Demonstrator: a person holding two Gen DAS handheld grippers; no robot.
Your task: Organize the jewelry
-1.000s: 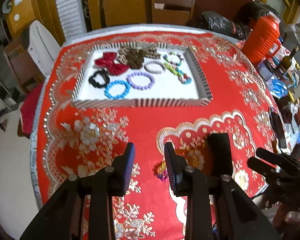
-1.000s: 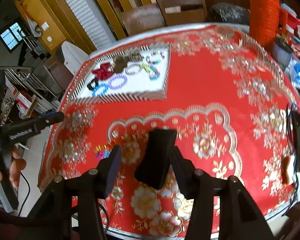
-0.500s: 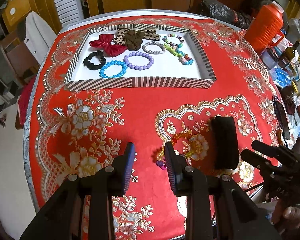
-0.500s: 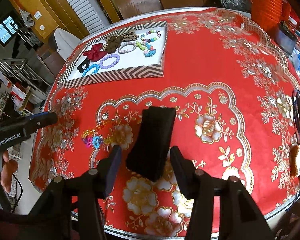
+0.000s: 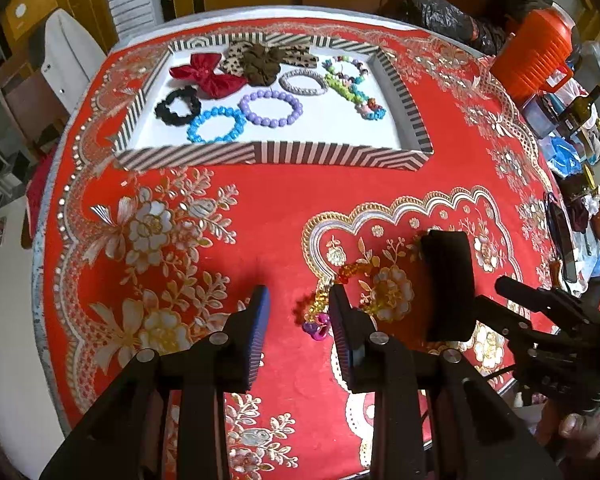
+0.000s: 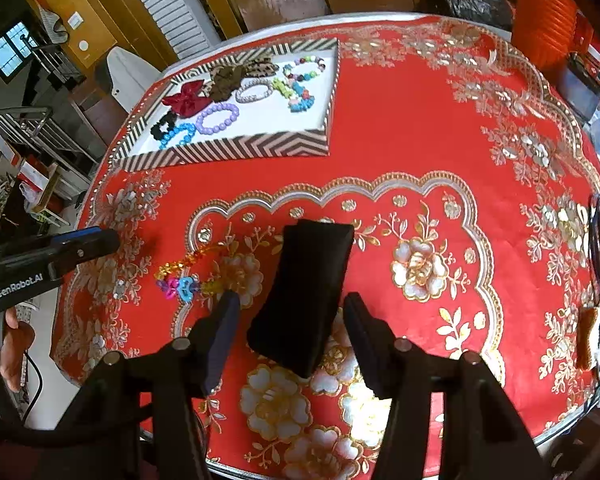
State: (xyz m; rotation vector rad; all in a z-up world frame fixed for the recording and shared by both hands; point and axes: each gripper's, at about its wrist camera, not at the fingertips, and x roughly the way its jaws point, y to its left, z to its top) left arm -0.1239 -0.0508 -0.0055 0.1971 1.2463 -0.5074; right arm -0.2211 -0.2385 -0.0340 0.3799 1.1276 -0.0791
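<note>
Your striped, white-floored cardboard tray [image 5: 268, 154] at the far side of the red floral tablecloth [image 5: 260, 208] holds what looks like eight pieces, bracelets, scrunchies and bows, though the far ones overlap. Nearer you, one black tapered velvet bracelet stand [image 6: 304, 292] lies flat between the spread, just-widened jaws of your right gripper [image 6: 288, 320], untouched. One multicoloured beaded bracelet [image 5: 340, 292] lies loose at the tip of your left gripper [image 5: 298, 312], whose parted fingers grip nothing.
</note>
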